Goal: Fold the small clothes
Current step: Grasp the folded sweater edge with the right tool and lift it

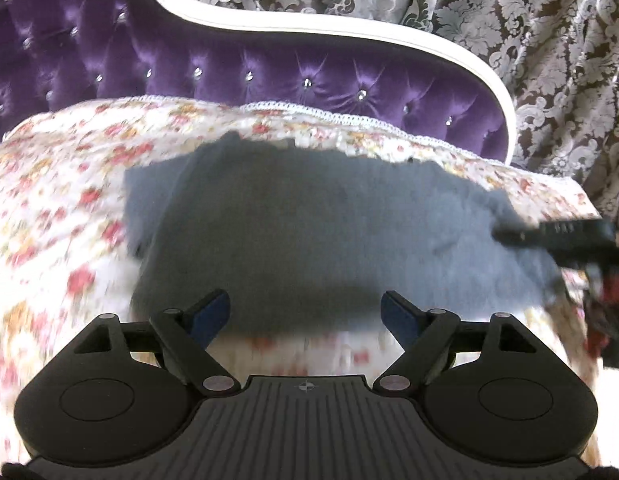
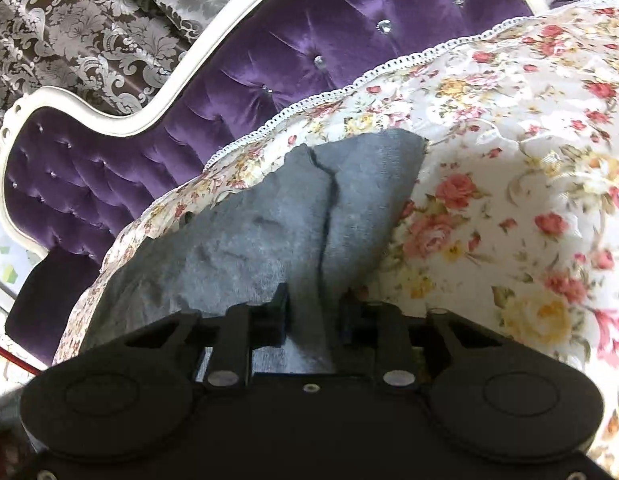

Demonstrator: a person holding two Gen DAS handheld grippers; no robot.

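floral bedspread: right claw pinches grey garment; left claw wide, empty; fold may slip.

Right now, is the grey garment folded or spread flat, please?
Partly folded: the grey garment shows one layer lapped over another along a seam, on the floral bedspread.

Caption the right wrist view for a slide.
Right gripper pinches a grey fleece garment on a floral quilted bedspread.

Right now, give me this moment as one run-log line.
step: fold in progress | left gripper: open, holding nothing, over near edge of grey garment | right gripper: shut on garment edge | surface: floral bedspread
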